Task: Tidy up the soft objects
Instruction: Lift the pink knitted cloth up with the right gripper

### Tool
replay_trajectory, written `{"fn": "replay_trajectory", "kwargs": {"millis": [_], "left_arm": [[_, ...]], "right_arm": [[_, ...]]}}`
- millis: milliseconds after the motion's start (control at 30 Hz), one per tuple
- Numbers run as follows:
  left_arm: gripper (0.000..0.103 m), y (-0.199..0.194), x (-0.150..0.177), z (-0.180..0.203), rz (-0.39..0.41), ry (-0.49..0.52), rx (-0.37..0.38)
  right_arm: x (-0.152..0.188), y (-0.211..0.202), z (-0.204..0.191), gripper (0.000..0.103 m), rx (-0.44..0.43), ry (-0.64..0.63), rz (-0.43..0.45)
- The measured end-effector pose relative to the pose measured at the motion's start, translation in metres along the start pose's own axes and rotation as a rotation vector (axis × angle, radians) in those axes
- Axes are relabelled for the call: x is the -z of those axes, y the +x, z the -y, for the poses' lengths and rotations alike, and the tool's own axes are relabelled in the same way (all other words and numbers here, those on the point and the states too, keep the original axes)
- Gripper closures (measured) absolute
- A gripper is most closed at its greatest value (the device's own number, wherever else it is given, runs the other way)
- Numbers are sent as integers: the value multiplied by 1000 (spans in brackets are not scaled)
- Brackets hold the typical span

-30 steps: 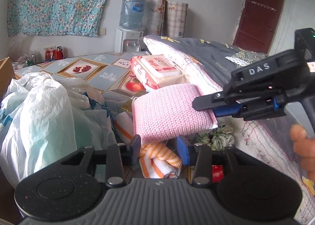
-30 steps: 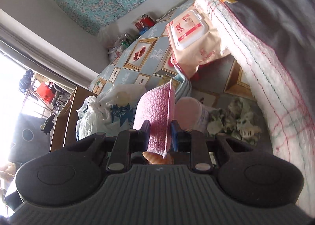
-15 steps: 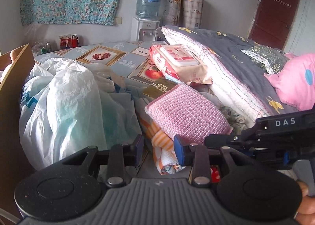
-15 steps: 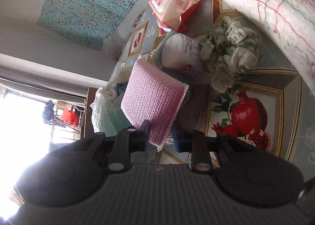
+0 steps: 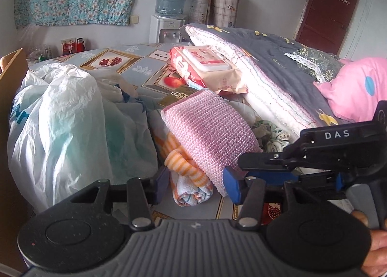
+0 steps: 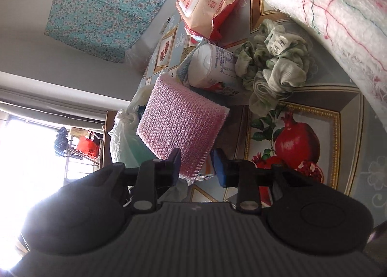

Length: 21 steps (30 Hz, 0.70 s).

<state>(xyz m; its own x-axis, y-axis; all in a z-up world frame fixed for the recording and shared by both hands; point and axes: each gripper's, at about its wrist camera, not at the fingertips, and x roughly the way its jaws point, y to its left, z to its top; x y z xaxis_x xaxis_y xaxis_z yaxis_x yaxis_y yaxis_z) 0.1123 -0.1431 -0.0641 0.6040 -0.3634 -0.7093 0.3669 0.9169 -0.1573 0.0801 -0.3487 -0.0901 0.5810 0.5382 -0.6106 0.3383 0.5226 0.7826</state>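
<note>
The pink knitted cloth [image 6: 180, 126] lay between the parted, loosened fingers of the right gripper [image 6: 197, 164], marked "DAS"; the left gripper [image 5: 196, 183] was open, empty.

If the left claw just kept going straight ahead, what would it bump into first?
Probably the rolled orange-striped towel, lying right between the open left claw fingers' line. The pink knitted cloth rests on it just behind, though depth is hard to judge.
</note>
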Motion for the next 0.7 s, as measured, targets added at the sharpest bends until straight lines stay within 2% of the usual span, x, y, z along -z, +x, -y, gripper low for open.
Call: {"fn": "replay_trajectory", "kwargs": {"millis": [167,267,333,433,567,700], "left_arm": [[50,3,1,-5,-11,-18,7],[50,3,1,-7,-12,-23,12],[50,4,0,-7,-11,-24,11],[50,5,0,-9,-11,-28,14],[50,8,1,-11,-20,-34,11],[50,8,1,-12,-13,-34,16]], "right_arm": [[-7,-19,-26,69,80,-190,75],[-18,-20,-41,58,83,-273,110],[-26,-13,-46,56,74,-312,113],[-36,1,-44,52,61,-343,78],[-43,23,-32,50,62,-313,17],[-40,19,-27,49,24,-276,11]]}}
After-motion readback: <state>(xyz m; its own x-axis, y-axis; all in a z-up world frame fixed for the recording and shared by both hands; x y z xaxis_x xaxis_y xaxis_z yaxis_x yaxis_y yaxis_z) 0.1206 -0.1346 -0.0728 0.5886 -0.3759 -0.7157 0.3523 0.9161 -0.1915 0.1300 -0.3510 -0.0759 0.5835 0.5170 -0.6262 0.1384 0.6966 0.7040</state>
